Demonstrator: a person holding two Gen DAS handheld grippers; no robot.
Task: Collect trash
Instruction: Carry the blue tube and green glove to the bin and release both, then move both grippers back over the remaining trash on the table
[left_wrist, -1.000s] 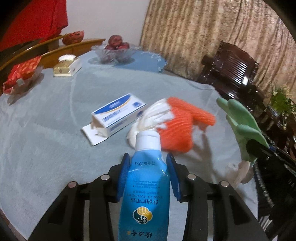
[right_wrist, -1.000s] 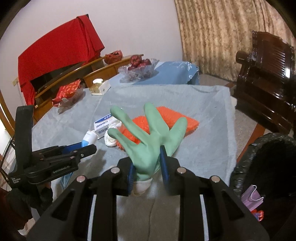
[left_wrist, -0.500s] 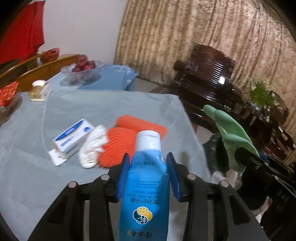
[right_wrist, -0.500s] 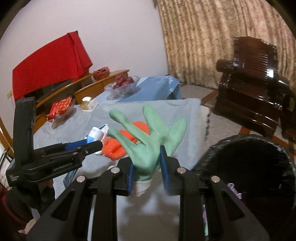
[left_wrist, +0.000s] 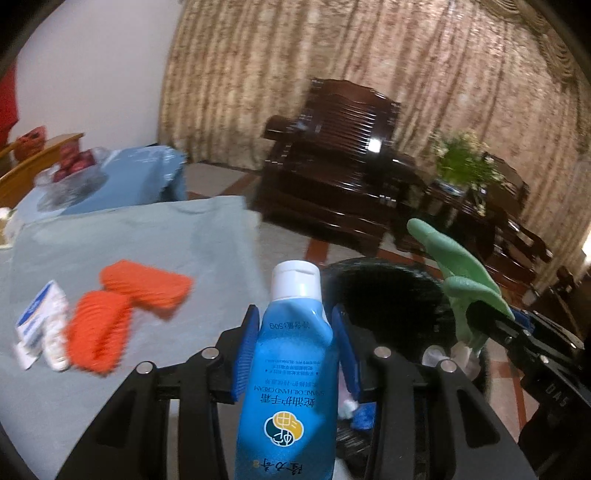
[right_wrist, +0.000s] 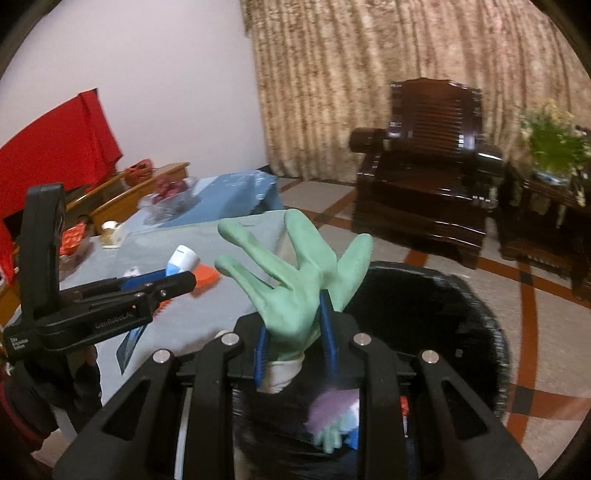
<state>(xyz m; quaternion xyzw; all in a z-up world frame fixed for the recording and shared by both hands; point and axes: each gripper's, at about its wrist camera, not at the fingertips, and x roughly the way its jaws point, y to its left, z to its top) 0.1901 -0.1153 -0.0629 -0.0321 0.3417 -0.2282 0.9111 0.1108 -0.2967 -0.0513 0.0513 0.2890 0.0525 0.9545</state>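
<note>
My left gripper (left_wrist: 293, 354) is shut on a blue hand-cream tube (left_wrist: 291, 384) with a white cap, held at the table's right edge beside the black trash bin (left_wrist: 391, 295). My right gripper (right_wrist: 297, 332) is shut on a green rubber glove (right_wrist: 299, 280), held above the bin's opening (right_wrist: 461, 314). The glove (left_wrist: 461, 280) and the right gripper show at the right of the left wrist view. The left gripper (right_wrist: 110, 299) with the tube's cap (right_wrist: 183, 258) shows at the left of the right wrist view. Some trash lies inside the bin (right_wrist: 336, 417).
On the grey tablecloth (left_wrist: 147, 236) lie orange foam nets (left_wrist: 122, 306), a white net and a small box (left_wrist: 37, 325). A glass fruit bowl (left_wrist: 70, 177) stands at the back. Dark wooden armchairs (right_wrist: 428, 184) and a plant (right_wrist: 554, 144) stand beyond the bin.
Both grippers have swung right, away from the table's middle toward the bin. The glove now hangs over the bin's opening; the tube is at the table's edge. Both grips are unchanged.
</note>
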